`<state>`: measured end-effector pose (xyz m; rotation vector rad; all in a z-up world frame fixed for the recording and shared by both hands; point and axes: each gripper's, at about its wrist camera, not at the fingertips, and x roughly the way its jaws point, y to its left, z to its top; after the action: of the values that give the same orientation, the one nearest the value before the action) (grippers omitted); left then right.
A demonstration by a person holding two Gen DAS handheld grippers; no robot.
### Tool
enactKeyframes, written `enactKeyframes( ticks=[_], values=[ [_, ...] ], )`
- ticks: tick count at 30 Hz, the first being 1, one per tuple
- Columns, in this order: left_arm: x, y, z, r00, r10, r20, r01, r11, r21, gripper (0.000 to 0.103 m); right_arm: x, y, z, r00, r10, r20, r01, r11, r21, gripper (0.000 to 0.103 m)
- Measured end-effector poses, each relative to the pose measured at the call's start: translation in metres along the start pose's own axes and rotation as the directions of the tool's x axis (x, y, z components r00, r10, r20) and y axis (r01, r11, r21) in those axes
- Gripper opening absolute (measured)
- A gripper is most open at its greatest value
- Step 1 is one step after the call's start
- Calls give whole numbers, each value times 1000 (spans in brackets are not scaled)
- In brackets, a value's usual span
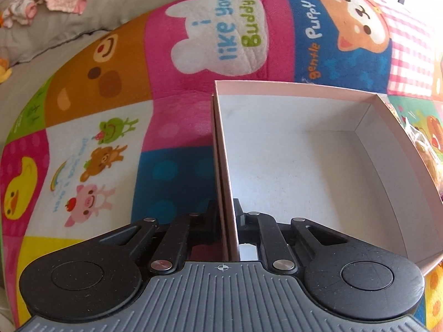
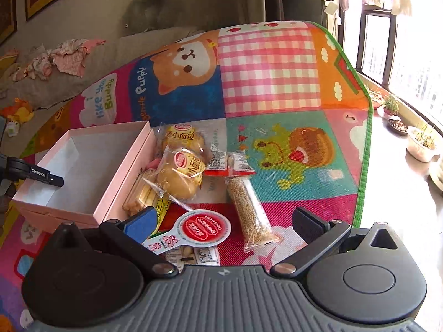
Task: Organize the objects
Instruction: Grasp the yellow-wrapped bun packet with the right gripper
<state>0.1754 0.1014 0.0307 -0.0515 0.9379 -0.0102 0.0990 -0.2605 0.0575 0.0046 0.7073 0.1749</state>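
An open pink box (image 1: 401,149) with a white inside lies on the cartoon play mat (image 1: 110,88). My left gripper (image 1: 227,210) is shut on the box's left wall and shows in the right wrist view (image 2: 52,180). In the right wrist view the box (image 2: 124,174) has several wrapped snacks to its right: two small bread packs (image 2: 180,177), a sesame bar (image 2: 249,210), a biscuit pack (image 2: 141,193) and a round red-labelled packet (image 2: 205,228). My right gripper (image 2: 224,221) is open and empty, just above the red-labelled packet.
A grey sofa with crumpled baby clothes (image 2: 61,58) is behind the mat. Plant pots (image 2: 415,138) stand on the window ledge at right. The mat's green edge (image 2: 362,166) runs beside the pale floor.
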Motion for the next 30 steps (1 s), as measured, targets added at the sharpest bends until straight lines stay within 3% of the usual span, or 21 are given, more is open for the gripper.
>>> enactKeyframes(
  ticks=[4,8,12,15,18,21,25,30],
  values=[
    [-4,9,-4,1000,-12,4,12,1000,-9,12,10,6,3,999,42,-17,-42,999,26,95],
    [-10,13,-12,1000,-11,8,11,1000,-13,12,33,8,40,1000,27,4,-27,1000,9,93],
    [-12,14,-17,1000,-10,20,10,999,-43,12,83,1,81,999,40,-19,-37,992,123,93],
    [-12,17,-19,999,-21,24,23,997,-70,13,134,19,106,996,63,-65,-54,990,132,93],
    [-11,19,-20,999,-29,24,31,996,-84,13,177,27,119,988,65,-137,-33,973,227,93],
    [-12,17,-21,999,-28,22,30,997,-71,14,215,19,119,965,110,-239,-24,942,336,89],
    [-13,19,-23,999,-48,16,50,995,-83,15,194,18,114,959,152,-238,-76,950,303,71],
    [-15,15,-27,998,-53,24,55,995,-80,15,90,20,104,987,133,-94,-115,979,170,69]
  ],
)
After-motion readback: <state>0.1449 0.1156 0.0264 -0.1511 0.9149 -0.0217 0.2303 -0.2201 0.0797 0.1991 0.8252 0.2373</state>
